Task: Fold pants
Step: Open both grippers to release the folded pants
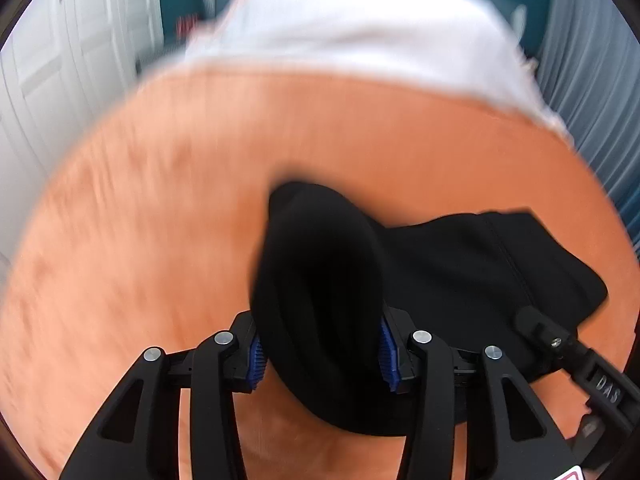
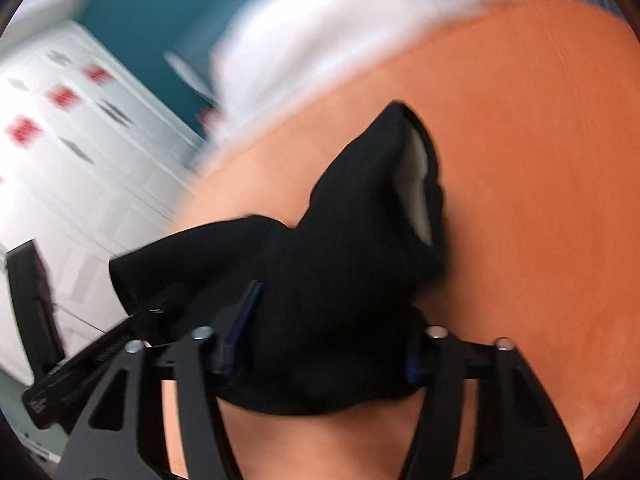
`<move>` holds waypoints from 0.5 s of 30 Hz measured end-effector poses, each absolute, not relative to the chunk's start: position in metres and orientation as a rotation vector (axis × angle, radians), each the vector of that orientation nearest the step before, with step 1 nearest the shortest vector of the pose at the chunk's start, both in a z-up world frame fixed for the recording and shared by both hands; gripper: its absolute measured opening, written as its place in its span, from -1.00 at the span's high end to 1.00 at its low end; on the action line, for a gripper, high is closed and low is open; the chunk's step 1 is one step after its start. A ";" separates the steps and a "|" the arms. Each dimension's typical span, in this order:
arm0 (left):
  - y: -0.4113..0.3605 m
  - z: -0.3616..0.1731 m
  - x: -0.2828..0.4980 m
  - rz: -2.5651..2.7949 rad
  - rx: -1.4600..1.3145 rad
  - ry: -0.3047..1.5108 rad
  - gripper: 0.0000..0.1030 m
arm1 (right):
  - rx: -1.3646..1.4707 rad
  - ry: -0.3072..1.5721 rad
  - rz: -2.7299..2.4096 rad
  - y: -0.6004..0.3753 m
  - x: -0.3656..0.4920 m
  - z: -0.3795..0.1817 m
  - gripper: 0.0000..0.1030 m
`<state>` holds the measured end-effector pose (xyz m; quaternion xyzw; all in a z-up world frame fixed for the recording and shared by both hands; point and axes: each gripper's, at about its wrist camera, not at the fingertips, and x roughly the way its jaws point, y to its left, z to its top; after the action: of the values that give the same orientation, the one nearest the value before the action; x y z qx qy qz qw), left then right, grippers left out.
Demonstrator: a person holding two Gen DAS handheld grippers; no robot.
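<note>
The black pants (image 1: 460, 264) hang over an orange bedcover (image 1: 160, 200). My left gripper (image 1: 320, 352) is shut on a bunched fold of the pants, which bulges up between its blue pads (image 1: 256, 360). The right gripper's tip (image 1: 560, 340) shows at the right, on the far end of the cloth. In the right wrist view my right gripper (image 2: 320, 356) is shut on the pants (image 2: 340, 260) too; a pale lining (image 2: 416, 184) shows in an opening of the cloth. The left gripper (image 2: 132, 328) reaches in from the left, holding the other end.
A white sheet or pillow (image 1: 352, 32) lies past the orange cover. White panelled doors (image 1: 60, 80) and a teal wall (image 2: 132, 12) stand behind. Grey curtains (image 1: 592, 80) hang at the right. Both views are motion-blurred.
</note>
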<state>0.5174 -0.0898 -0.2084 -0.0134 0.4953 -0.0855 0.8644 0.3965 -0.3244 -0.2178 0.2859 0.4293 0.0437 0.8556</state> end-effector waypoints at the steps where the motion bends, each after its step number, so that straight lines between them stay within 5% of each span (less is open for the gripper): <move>1: -0.083 -0.219 0.512 -0.160 -0.033 1.055 -0.13 | 0.604 0.945 0.092 -0.328 0.393 -0.233 -0.29; 6: -0.040 -0.214 0.436 -0.094 0.059 0.950 -0.54 | 0.607 0.920 0.083 -0.364 0.307 -0.252 -0.84; 8: -0.033 -0.202 0.414 -0.039 0.135 0.929 -0.53 | 0.574 0.892 -0.029 -0.383 0.267 -0.237 -0.82; 10: -0.040 -0.181 0.405 -0.038 0.194 0.905 -0.52 | 0.575 0.825 -0.022 -0.390 0.249 -0.210 -0.24; 13: -0.067 -0.148 0.417 -0.098 0.176 0.902 -0.52 | 0.411 0.781 0.031 -0.359 0.272 -0.159 0.03; 15: -0.086 -0.141 0.435 -0.114 0.154 0.908 -0.53 | 0.265 0.754 0.070 -0.325 0.301 -0.134 0.04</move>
<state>0.4352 -0.0861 -0.1413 0.0744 0.4377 -0.0551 0.8943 0.3009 -0.3254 -0.1340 0.1292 0.3669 0.0342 0.9206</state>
